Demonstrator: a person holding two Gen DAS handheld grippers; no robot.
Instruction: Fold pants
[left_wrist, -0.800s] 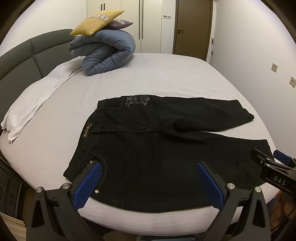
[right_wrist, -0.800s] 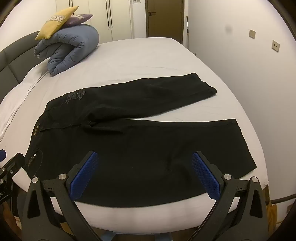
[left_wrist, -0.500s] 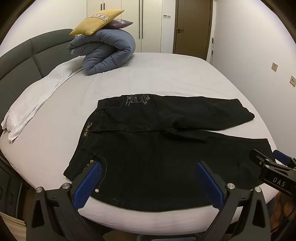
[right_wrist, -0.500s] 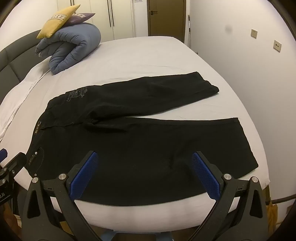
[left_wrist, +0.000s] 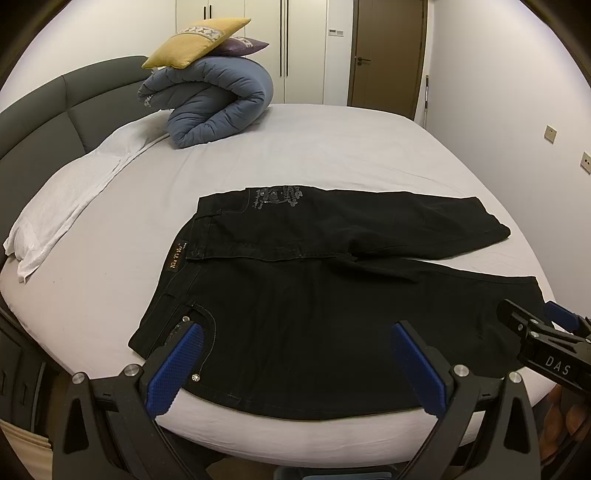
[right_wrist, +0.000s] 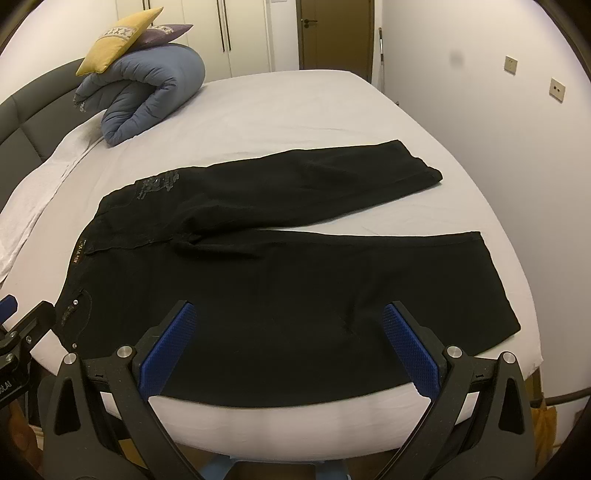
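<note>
**Both grippers wide over the black pants**

I hold my left gripper (left_wrist: 293, 363) tilted down toward the near edge of the bed (left_wrist: 332, 147), its blue pads spread as wide as they go, with nothing between them but the air above the cloth. In the left wrist view it fills the bottom of the frame, its left pad over the pocket corner near the waistband. My right gripper (right_wrist: 290, 347) points down the same way, also fully spread and holding nothing, low in its own frame over the nearer trouser leg. Each gripper shows at the edge of the other's view: the right one at the lower right of the left view, the left one at the lower left of the right view.

The pants (left_wrist: 325, 295) lie flat on the bed's pale sheet, waistband toward the left of the frame, legs running right. The two legs are parted in a narrow V, the farther one angled away. A grey print marks the far hip, and a small tan label sits on the waistband.

A rolled blue duvet (left_wrist: 218, 99) with a yellow cushion (left_wrist: 195, 42) on top sits at the upper left.
</note>
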